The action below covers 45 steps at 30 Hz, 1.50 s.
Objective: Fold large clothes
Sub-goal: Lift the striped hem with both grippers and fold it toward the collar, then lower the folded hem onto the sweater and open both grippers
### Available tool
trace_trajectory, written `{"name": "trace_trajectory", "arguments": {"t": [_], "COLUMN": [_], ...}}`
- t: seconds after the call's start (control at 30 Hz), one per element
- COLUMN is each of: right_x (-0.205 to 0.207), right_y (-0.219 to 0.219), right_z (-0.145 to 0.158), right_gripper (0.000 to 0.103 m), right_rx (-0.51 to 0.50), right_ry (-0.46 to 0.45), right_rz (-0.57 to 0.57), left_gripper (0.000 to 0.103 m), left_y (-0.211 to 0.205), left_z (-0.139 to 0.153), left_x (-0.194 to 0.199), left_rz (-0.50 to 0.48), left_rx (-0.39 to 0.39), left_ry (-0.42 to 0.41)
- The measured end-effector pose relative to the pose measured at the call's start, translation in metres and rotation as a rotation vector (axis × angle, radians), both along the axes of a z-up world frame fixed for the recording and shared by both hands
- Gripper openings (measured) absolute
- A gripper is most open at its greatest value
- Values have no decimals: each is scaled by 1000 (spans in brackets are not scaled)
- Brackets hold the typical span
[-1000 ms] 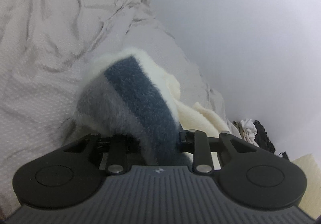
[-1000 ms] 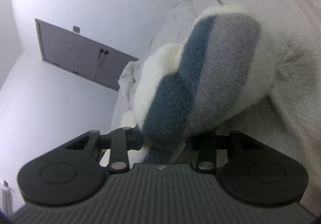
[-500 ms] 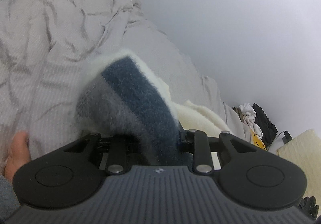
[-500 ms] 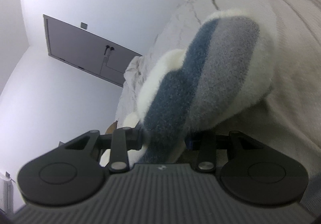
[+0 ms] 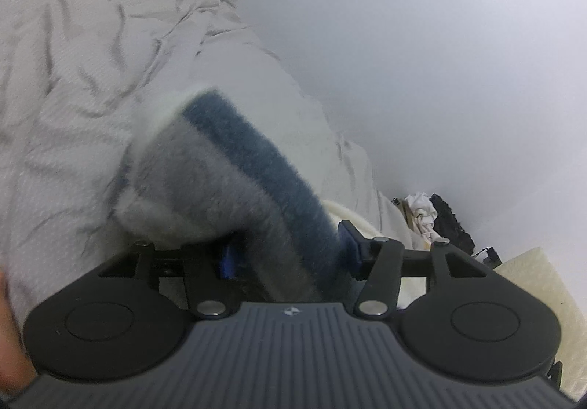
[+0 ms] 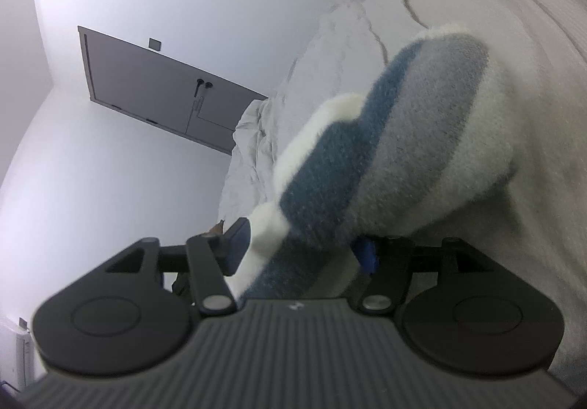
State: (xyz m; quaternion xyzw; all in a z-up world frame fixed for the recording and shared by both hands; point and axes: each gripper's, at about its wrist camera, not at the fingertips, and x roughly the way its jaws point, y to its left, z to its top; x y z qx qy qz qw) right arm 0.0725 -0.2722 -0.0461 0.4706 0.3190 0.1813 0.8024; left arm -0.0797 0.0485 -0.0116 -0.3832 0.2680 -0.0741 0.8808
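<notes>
A fluffy garment with white, grey and dark blue stripes (image 5: pixel 234 185) bulges up in front of the left wrist camera. My left gripper (image 5: pixel 286 256) has its jaws spread, with the blue pads (image 5: pixel 348 236) showing on both sides of the fabric that lies between them. In the right wrist view the same striped garment (image 6: pixel 396 152) lies between the fingers of my right gripper (image 6: pixel 301 247), whose jaws are also spread with blue pads (image 6: pixel 367 255) visible. Both grippers sit above a wrinkled white bed cover (image 5: pixel 73 79).
The bed cover (image 6: pixel 532 24) fills the right side of the right wrist view. A white wall (image 5: pixel 422 60) runs along the bed. A grey door (image 6: pixel 154 90) is on the far wall. A pile of clothes (image 5: pixel 433 214) and a cream mat (image 5: pixel 543 284) lie on the floor.
Both grippers' jaws have opened wider around the striped garment; the blue pads now show. The garment has sagged slightly and both cameras have shifted a little.
</notes>
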Motion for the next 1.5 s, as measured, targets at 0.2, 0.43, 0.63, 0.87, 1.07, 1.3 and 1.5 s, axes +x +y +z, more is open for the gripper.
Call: {"name": "trace_trajectory", "arguments": {"t": [0.2, 0.43, 0.63, 0.87, 1.07, 1.3, 1.5], "right_x": [31, 78, 127, 176, 197, 193, 166], "right_y": [2, 4, 14, 17, 14, 15, 24], "right_z": [14, 11, -6, -41, -62, -54, -28], "right_gripper": [64, 64, 63, 60, 60, 60, 72], "right_rx": [4, -17, -71, -94, -59, -87, -173], "right_ry": [-13, 2, 22, 14, -33, -49, -92], "right_rz": [12, 16, 34, 52, 79, 94, 112], "left_gripper": [61, 61, 61, 61, 61, 61, 72], "left_y": [0, 0, 5, 13, 28, 28, 37], "left_z": [15, 15, -2, -31, -56, -52, -32], "left_x": [37, 101, 157, 205, 230, 227, 204], "left_rz": [-11, -16, -12, -5, -6, -20, -40], "left_rx": [19, 83, 137, 159, 104, 116, 58], "left_ry": [-4, 43, 80, 60, 86, 70, 64]}}
